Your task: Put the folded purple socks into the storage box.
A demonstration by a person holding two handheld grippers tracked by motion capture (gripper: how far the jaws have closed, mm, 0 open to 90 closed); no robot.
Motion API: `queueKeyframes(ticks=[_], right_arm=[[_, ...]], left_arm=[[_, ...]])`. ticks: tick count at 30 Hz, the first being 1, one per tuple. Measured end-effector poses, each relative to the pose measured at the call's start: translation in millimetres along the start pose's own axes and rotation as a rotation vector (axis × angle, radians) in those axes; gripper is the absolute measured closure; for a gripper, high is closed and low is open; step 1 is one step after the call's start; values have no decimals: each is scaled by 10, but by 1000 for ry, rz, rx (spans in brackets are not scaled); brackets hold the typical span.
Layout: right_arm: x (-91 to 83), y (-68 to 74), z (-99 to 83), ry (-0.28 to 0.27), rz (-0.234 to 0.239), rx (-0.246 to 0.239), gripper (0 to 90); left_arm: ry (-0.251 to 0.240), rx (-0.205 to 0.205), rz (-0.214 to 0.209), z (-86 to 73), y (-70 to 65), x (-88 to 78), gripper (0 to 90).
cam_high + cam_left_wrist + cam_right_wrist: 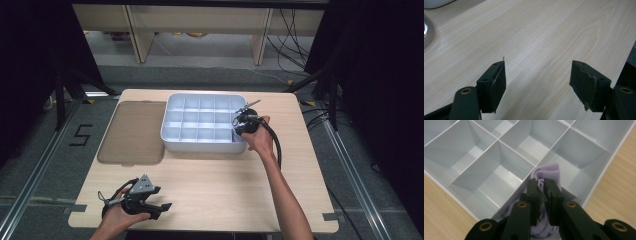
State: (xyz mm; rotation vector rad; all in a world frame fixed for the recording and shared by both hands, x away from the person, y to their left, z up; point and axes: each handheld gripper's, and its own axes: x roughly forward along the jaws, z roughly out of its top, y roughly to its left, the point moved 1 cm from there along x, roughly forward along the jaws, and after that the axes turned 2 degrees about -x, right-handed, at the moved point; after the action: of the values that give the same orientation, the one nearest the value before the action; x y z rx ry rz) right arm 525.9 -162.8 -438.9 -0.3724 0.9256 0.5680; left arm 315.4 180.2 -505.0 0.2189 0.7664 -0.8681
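I'm pinching the purple cloth (546, 173) in my right gripper (541, 185) over the tray (456, 195); lifting carelessly risks it snagging a divider. My left gripper (537, 75) is idling open.

— What else do you have on your feed, apart from the work?

— I see a pale wooden table (210, 185). A smoky translucent lid (132, 132) lies flat on its left part. On the floor (50, 150) left of the table I read a black "5" marking (81, 135). Cables (295, 35) trail at the back right.
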Motion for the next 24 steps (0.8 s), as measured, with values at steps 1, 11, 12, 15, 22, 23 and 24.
queueKeyframes(ticks=[1, 11, 12, 15, 22, 23, 24], right_arm=[[21, 4, -4, 7, 2, -5, 840], [197, 47, -60, 77, 34, 8, 845], [207, 43, -69, 90, 40, 13, 845], [203, 42, -70, 87, 47, 19, 845], [126, -25, -45, 37, 83, 47, 777], [78, -36, -37, 19, 73, 49, 773], [-17, -66, -26, -12, 77, 55, 761]], left_arm=[[2, 1, 5, -1, 2, 1, 288], [7, 6, -1, -2, -10, -1, 290], [3, 7, -5, 0, -12, 0, 290], [-7, 4, -7, 3, -29, 6, 291], [1, 0, 2, 1, -11, -5, 290], [-1, 1, -3, 3, -7, -2, 290], [-1, 5, -5, 5, -4, 1, 290]])
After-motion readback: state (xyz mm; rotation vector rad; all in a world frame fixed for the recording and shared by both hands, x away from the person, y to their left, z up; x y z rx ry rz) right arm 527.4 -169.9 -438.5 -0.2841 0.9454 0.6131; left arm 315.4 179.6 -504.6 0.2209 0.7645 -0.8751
